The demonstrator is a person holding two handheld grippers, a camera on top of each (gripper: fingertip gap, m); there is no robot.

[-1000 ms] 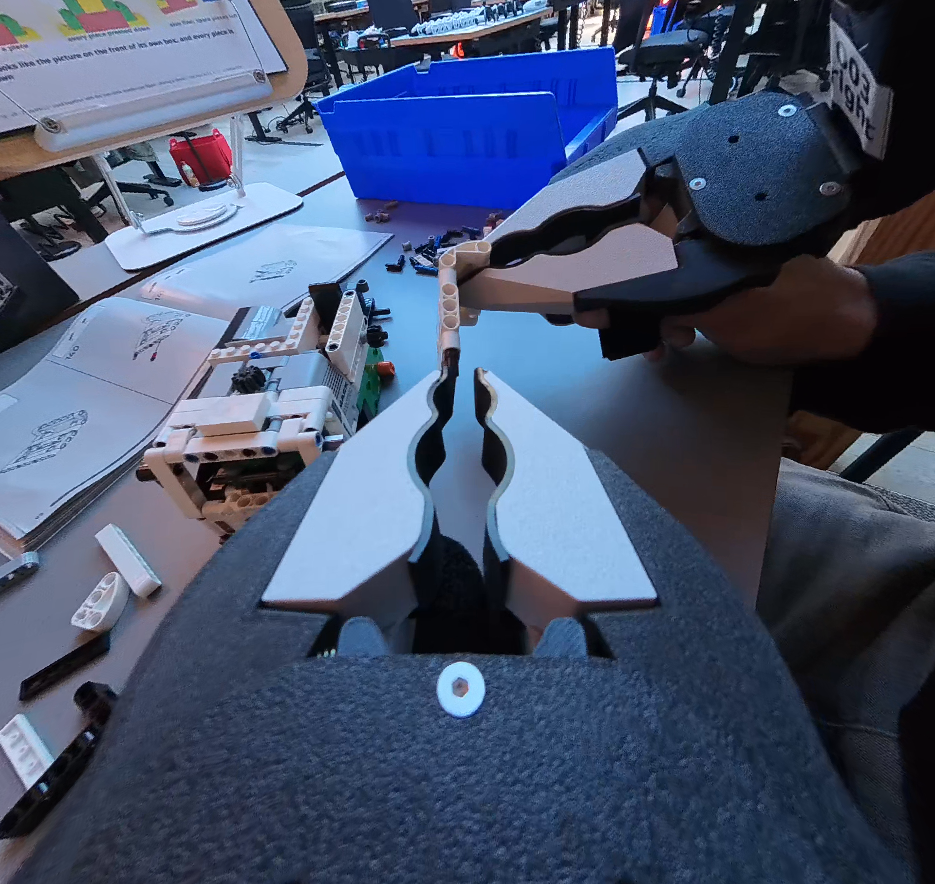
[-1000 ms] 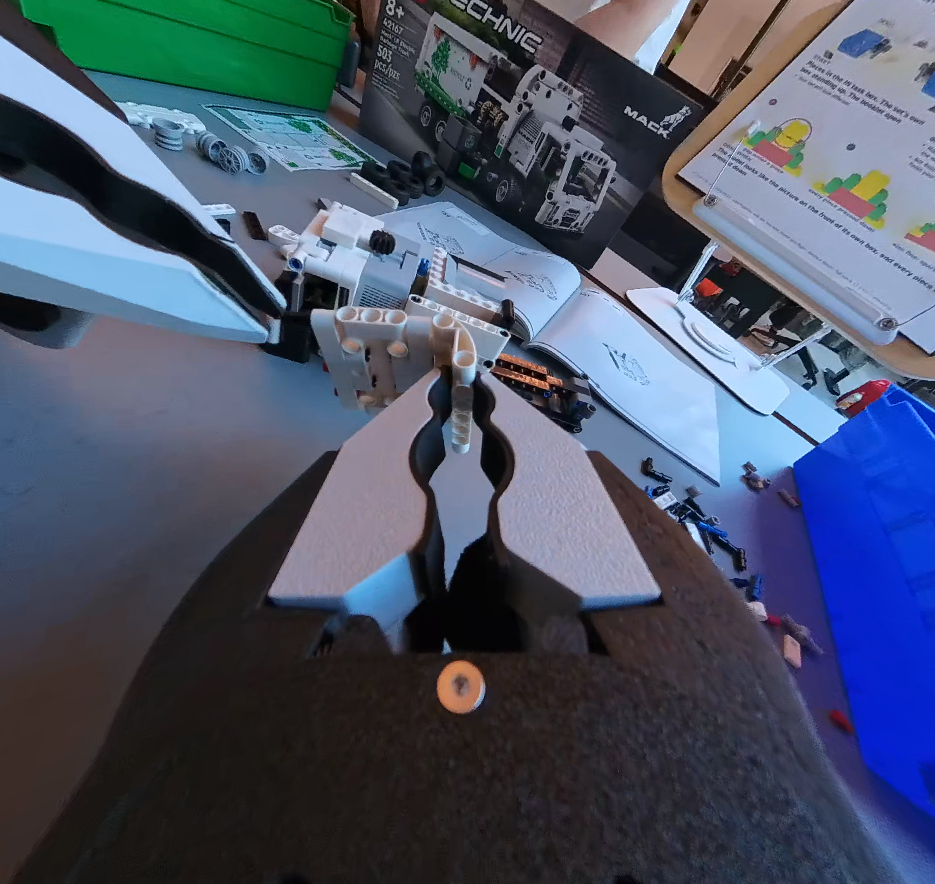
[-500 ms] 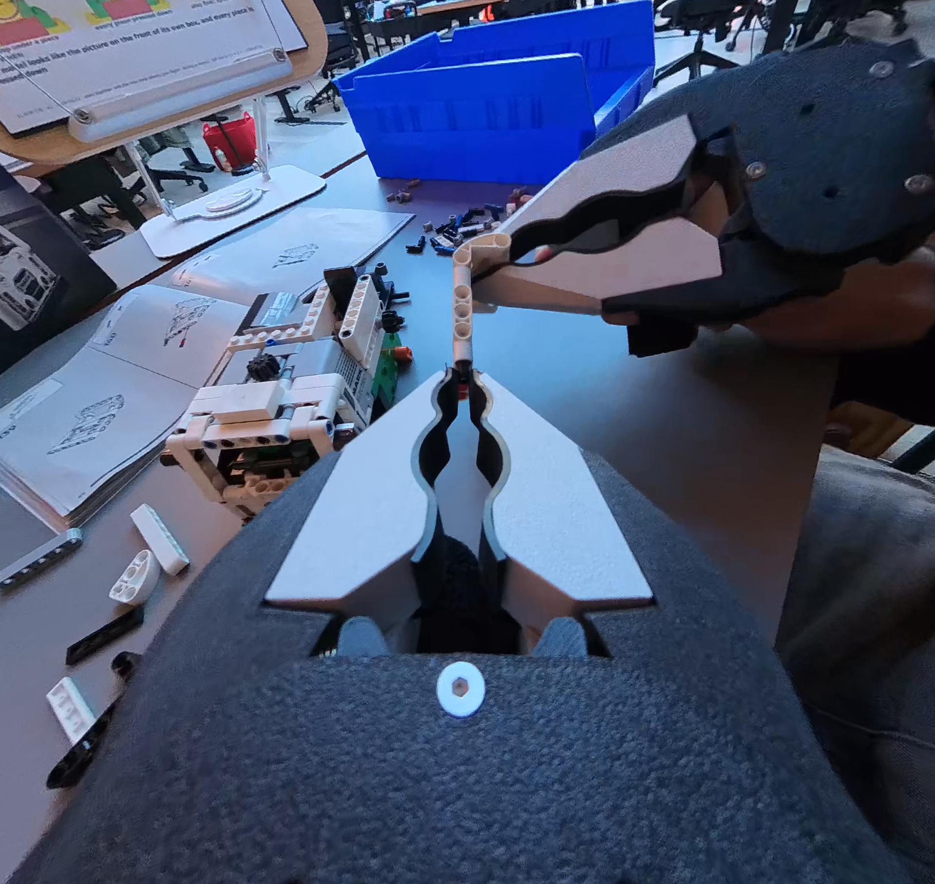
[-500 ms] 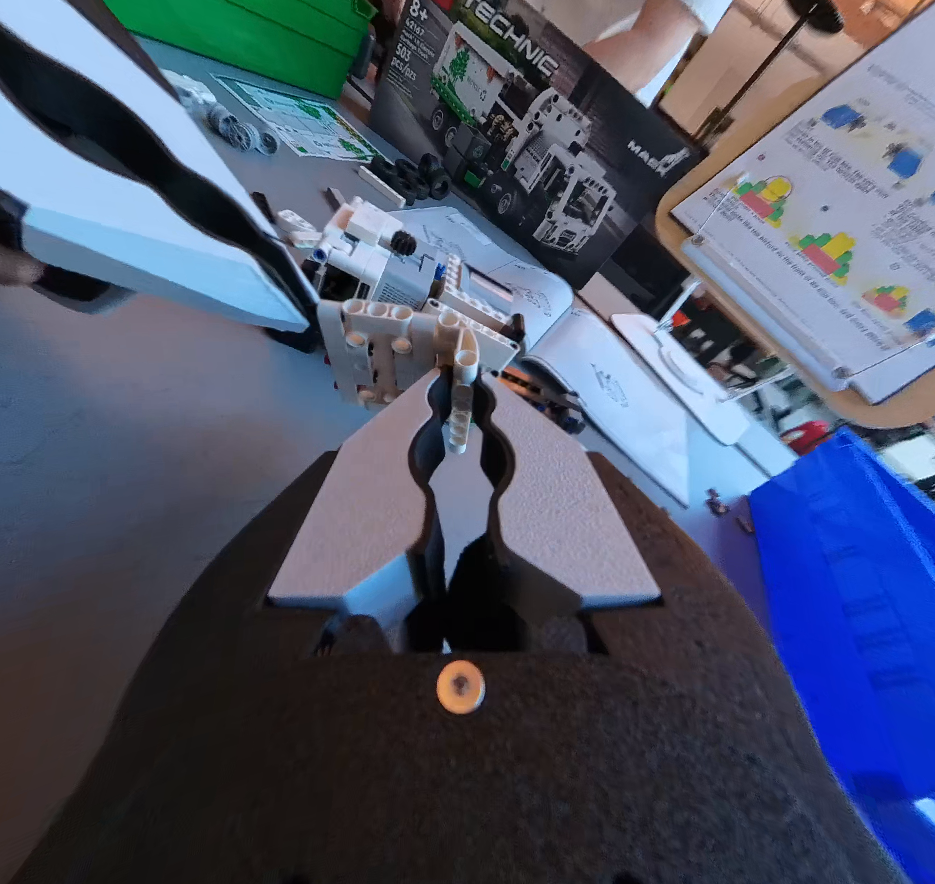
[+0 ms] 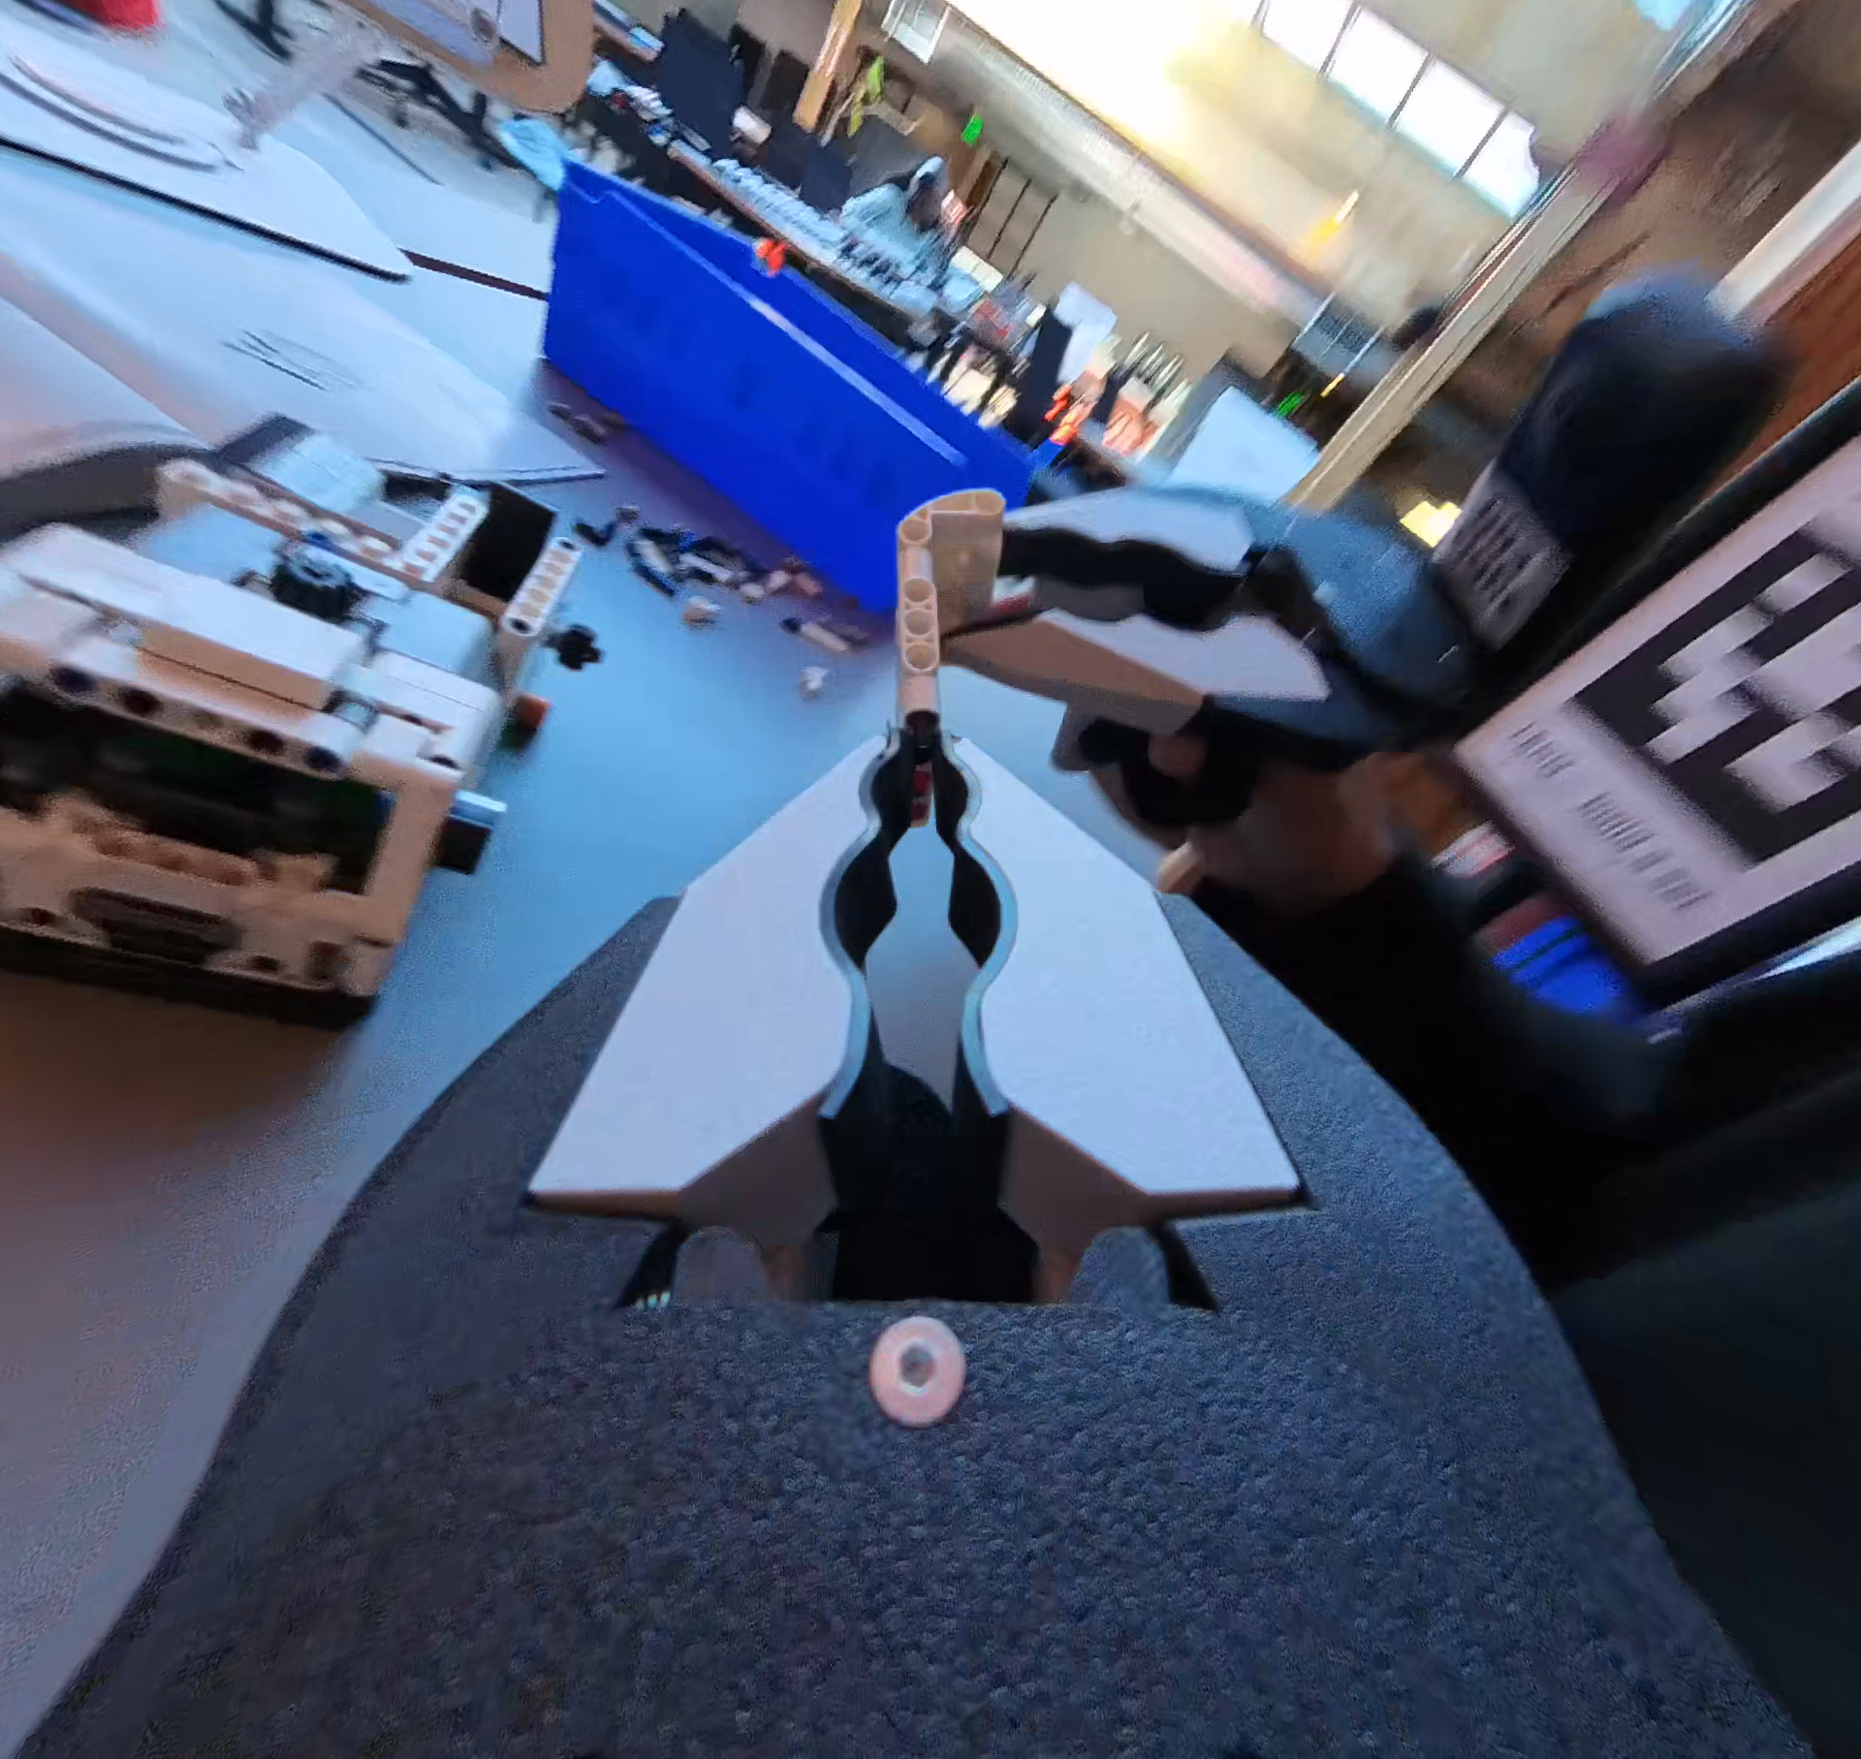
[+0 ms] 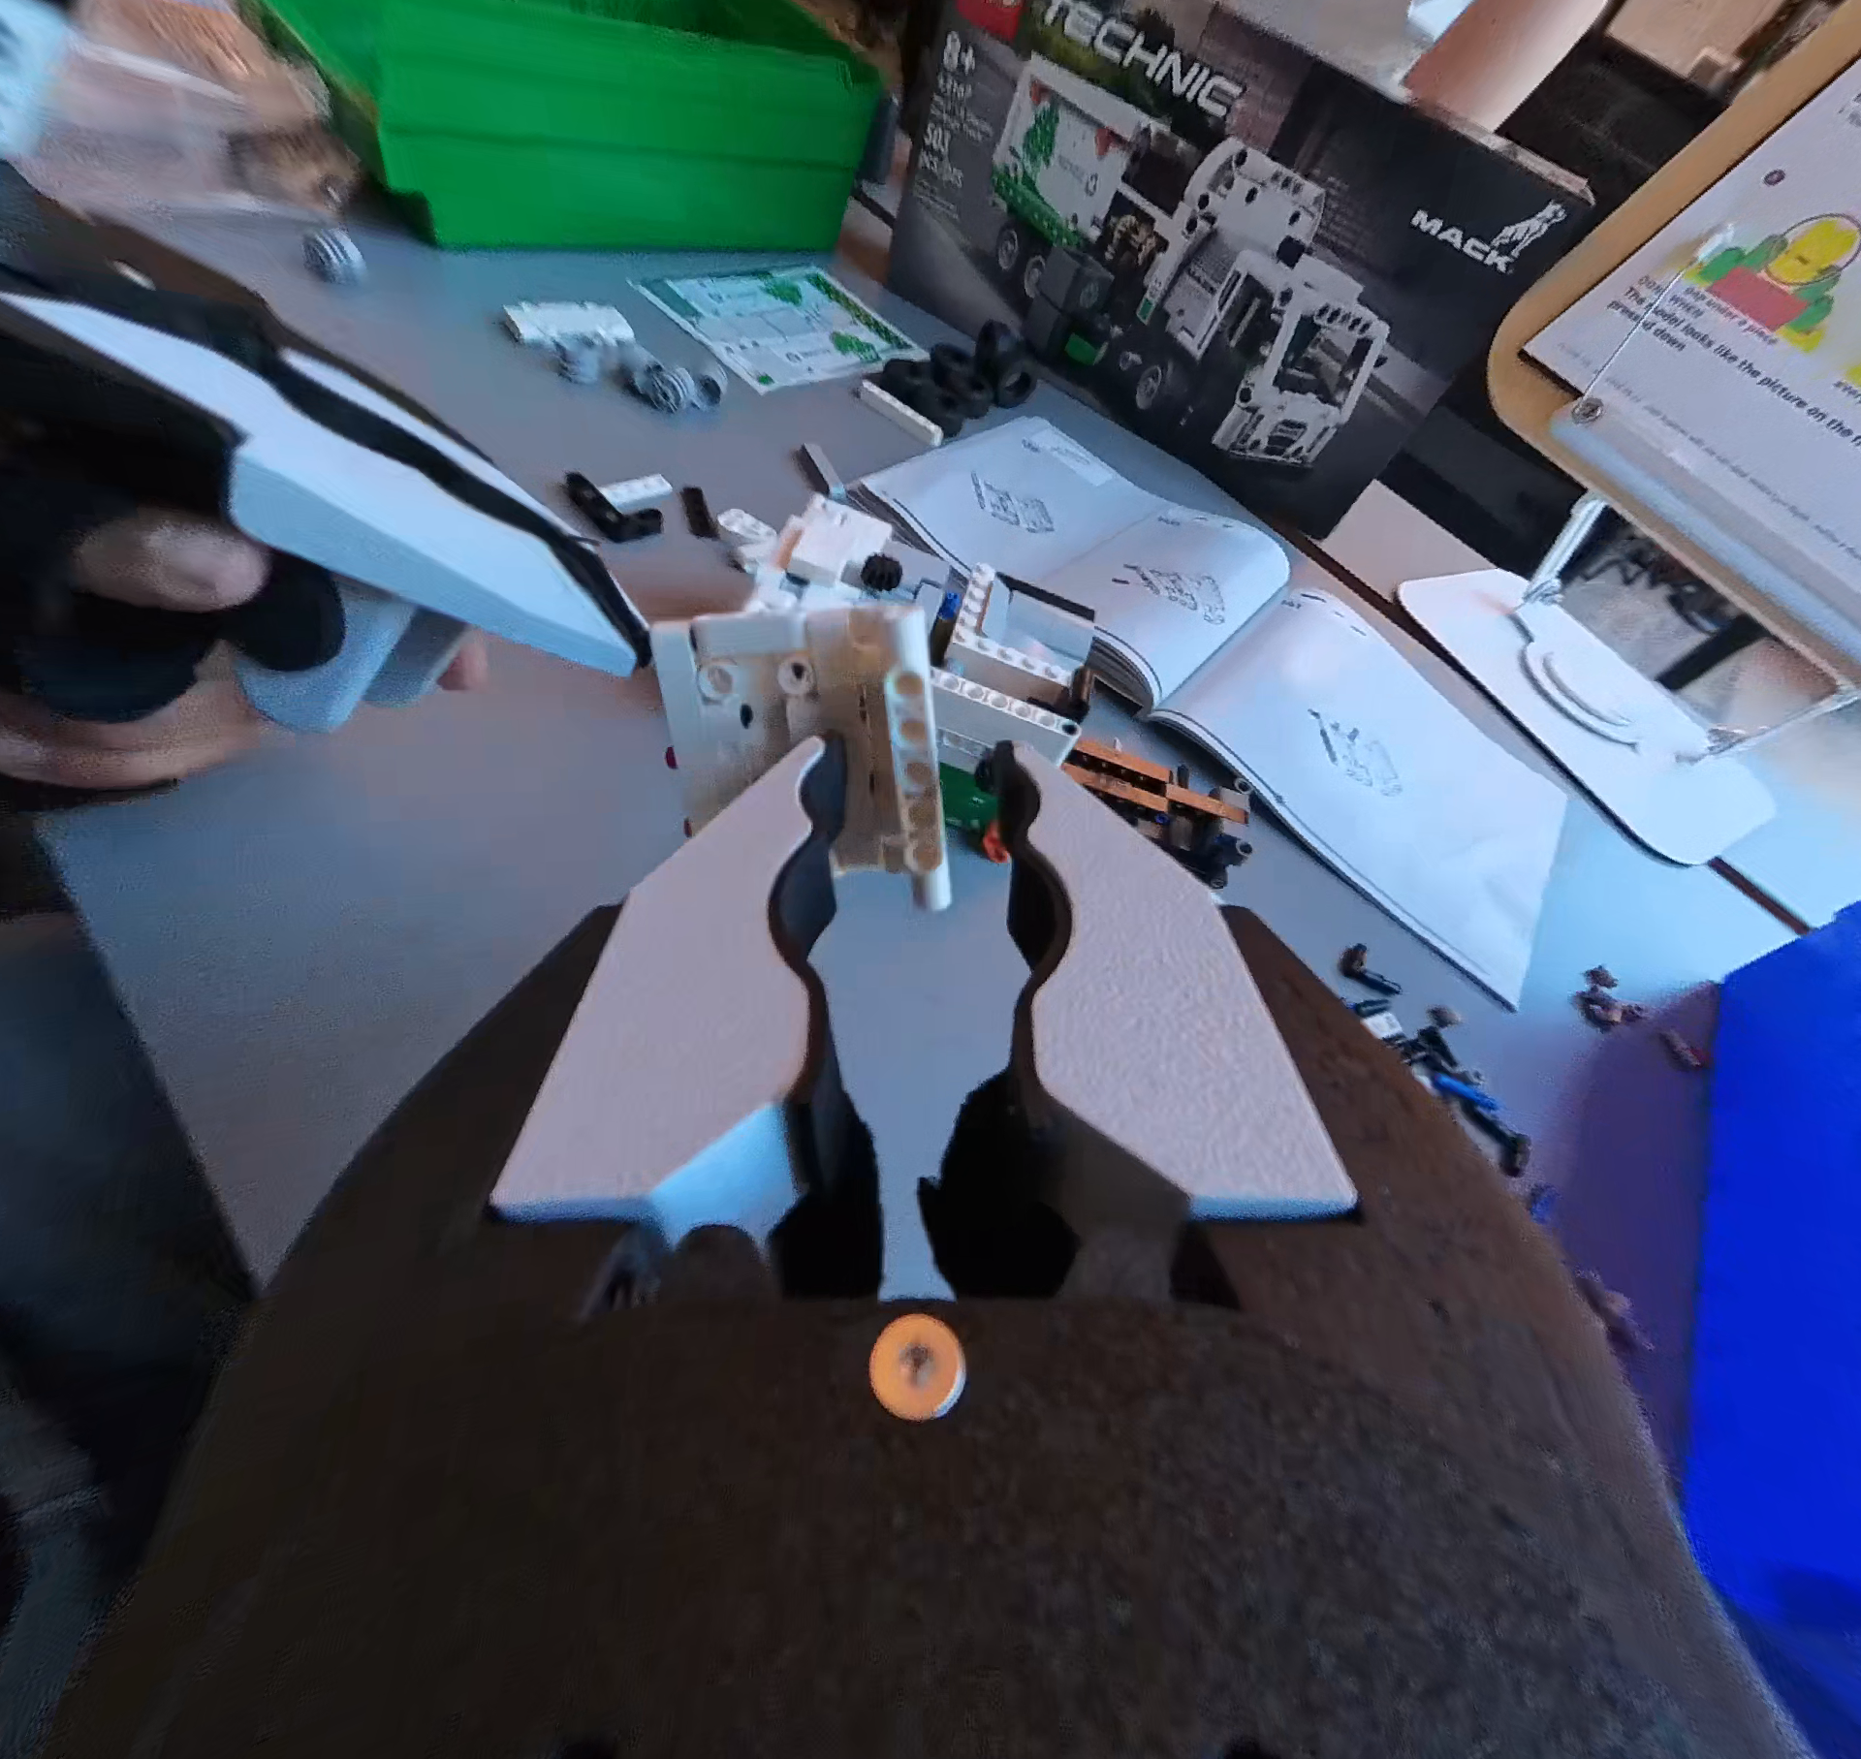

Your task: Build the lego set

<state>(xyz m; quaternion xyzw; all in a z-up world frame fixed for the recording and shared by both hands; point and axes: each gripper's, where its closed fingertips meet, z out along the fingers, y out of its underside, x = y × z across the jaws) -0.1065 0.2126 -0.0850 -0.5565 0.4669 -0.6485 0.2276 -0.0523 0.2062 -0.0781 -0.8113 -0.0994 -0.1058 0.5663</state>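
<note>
Right gripper (image 6: 916, 804) jaws have just sprung apart around the white sub-assembly (image 6: 806, 694). Left gripper (image 5: 911, 764) jaws are clamped on its lower end. Looks like a handover: the piece hangs mid-air, right of the half-built truck (image 5: 201, 754).

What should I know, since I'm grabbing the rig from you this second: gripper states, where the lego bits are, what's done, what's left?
Left gripper: jaws shut on a small dark pin, held at the lower end of the white subassembly.
Right gripper: jaws parted around that subassembly, with a gap on one side. Grip uncertain, so support it.
The partly built truck sits on the table beside the open manual. Loose parts lie by the blue bin.
Done: truck base, subassembly. Left: probably seat the pin, then join the subassembly to the truck.
</note>
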